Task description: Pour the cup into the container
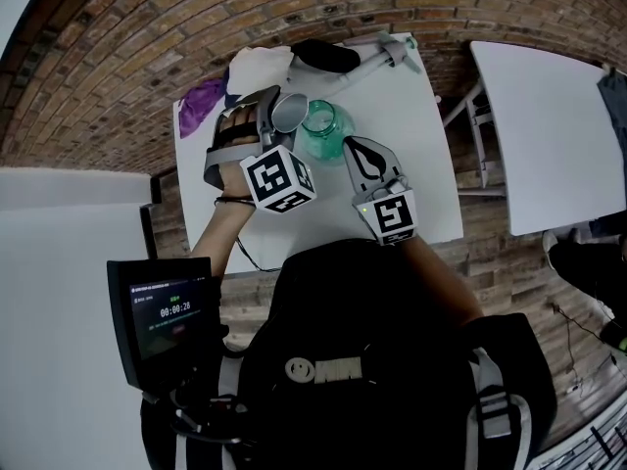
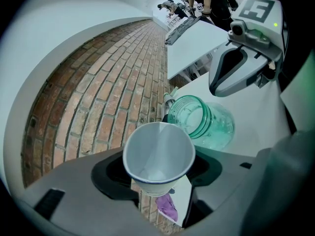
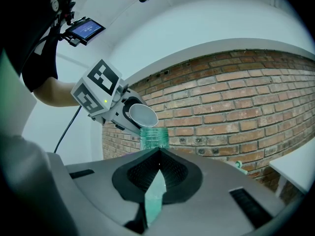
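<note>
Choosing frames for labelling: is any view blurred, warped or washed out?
Head view: heavy fisheye, the brickwork bows, and the white table is nearly featureless. Left gripper view: the cup and jar are sharp, corners black. Right gripper view: the brickwork curves, no motion blur, even light.

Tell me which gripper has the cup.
The left gripper: its jaws clamp the white cup, which is tilted toward the green jar. The right gripper holds nothing, with its jaws together near that jar.
</note>
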The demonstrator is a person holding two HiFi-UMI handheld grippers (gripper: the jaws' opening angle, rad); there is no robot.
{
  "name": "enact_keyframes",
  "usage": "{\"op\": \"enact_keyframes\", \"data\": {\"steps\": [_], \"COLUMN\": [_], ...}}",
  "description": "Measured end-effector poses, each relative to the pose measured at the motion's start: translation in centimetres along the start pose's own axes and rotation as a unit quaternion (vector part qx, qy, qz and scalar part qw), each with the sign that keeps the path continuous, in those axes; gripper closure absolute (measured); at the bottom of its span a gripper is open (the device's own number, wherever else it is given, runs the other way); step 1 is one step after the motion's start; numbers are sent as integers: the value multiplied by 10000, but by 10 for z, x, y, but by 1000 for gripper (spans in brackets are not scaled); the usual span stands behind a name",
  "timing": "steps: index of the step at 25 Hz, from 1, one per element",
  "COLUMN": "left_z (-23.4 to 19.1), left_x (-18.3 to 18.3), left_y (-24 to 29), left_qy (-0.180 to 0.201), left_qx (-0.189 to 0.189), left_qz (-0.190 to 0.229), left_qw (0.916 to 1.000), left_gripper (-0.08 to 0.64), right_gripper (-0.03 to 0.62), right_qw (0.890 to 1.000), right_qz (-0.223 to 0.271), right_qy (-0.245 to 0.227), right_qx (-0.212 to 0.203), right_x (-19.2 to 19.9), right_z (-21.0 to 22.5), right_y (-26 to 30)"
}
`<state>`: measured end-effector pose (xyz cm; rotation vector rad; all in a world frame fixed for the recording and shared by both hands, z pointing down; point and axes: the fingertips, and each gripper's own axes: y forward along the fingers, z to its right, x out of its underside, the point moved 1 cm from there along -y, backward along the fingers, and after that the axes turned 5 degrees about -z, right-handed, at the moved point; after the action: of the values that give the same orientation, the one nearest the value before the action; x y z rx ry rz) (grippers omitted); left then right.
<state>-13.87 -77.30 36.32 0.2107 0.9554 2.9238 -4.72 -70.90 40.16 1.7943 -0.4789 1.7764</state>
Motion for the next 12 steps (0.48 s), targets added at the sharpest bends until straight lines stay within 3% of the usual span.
{"op": "enact_keyframes", "data": {"steps": [12], "left_z": [0], "left_x": [0], "left_y": [2], "left_qy": [86], "left_qx": [-67], "left_qz": [-37], "left_qw": [9999], "left_gripper": [261], "right_gripper": [592], "right_qw": [10000], "right_qz": [-1], "right_qy": [-10], "right_qx": [-27], "right_x": [0], "right_z": [-1], "right_y": [2]}}
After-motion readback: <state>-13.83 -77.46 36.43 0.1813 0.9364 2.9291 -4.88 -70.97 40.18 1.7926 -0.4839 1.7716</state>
